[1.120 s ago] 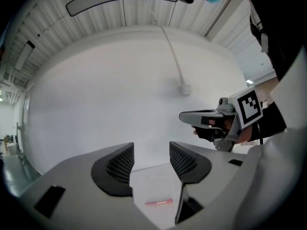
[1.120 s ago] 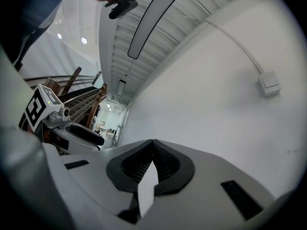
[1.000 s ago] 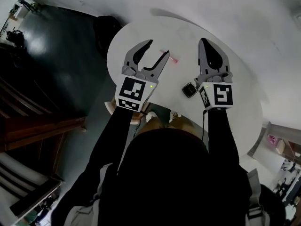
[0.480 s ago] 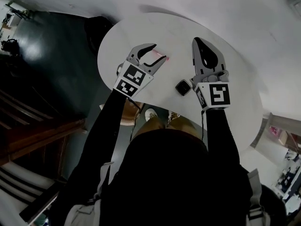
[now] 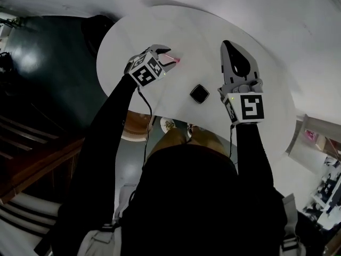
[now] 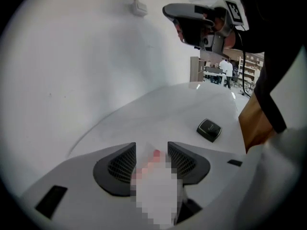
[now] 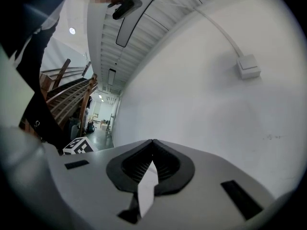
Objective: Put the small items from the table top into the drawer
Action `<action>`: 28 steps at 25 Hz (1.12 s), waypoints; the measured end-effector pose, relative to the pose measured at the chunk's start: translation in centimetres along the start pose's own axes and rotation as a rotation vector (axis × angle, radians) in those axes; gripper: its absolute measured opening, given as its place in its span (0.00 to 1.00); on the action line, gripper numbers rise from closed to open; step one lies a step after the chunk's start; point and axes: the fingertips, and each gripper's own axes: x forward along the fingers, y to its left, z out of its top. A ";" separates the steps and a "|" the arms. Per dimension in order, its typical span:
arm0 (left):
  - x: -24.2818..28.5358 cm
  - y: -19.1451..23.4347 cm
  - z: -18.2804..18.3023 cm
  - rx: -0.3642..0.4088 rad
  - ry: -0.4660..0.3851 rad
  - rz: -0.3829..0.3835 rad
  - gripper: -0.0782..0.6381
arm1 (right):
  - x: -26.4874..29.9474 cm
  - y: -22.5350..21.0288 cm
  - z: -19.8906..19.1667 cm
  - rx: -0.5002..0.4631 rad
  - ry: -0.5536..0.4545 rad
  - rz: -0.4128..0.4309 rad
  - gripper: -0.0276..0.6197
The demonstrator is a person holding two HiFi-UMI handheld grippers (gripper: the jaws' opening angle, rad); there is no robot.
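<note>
- Pink item [image 5: 175, 61], slim and small, lies on the white round bench [image 5: 202, 36] near its far left side, right between the left gripper's jaws.
- Left gripper [image 5: 171, 57] has dropped from above the bench and tipped nose-down over the pink item since a second ago. Its jaws have just been closing a little, yet a gap shows on each side of the item, so it is straddled, not gripped.
- That puts the first pick one squeeze away, by the look of it.
- Black square item [image 5: 199, 94] sits untouched nearer the person, between the two grippers.
- Right gripper [image 5: 229, 46] hangs level over the bench, jaws clenched on nothing.
- Count: two small items, one pink and one black, and two grippers. No drawer shows in any view.
</note>
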 end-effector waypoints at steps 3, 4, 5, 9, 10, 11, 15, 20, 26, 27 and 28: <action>2.2 0.1 -1.6 0.059 0.085 -0.049 0.42 | -0.1 -0.2 -0.7 -0.002 0.017 -0.002 0.08; 2.8 -0.1 -2.1 0.076 0.110 -0.065 0.42 | -0.2 -0.3 -0.9 -0.003 0.023 -0.003 0.08; 3.4 -0.3 -2.7 0.088 0.132 -0.080 0.42 | -0.2 -0.4 -0.9 -0.004 0.029 -0.004 0.08; 4.9 -0.6 -4.4 0.108 0.191 -0.121 0.42 | -0.3 -0.7 -1.1 -0.006 0.038 0.004 0.08; 5.1 -0.4 -4.6 0.111 0.200 -0.123 0.42 | -0.4 -0.8 -1.4 -0.006 0.044 0.003 0.08; 5.4 -0.3 -4.7 0.112 0.207 -0.125 0.42 | -0.4 -0.9 -1.6 -0.007 0.052 0.000 0.08; 6.0 -0.3 -5.0 0.098 0.216 -0.151 0.42 | -0.5 -0.8 -1.9 -0.013 0.066 0.008 0.08; 5.9 0.0 -5.1 0.060 0.203 -0.154 0.44 | 0.1 -0.5 -0.9 -0.003 0.032 0.011 0.08; 5.8 -1.3 -5.2 -0.016 0.217 -0.217 0.25 | 0.3 -0.2 -1.7 -0.012 0.073 0.023 0.08; 5.7 -1.4 -5.2 -0.008 0.227 -0.213 0.19 | 0.4 -0.1 -1.6 -0.012 0.077 0.020 0.08; 5.7 -1.4 -5.3 -0.001 0.234 -0.208 0.19 | 0.5 0.0 -1.5 -0.013 0.080 0.018 0.08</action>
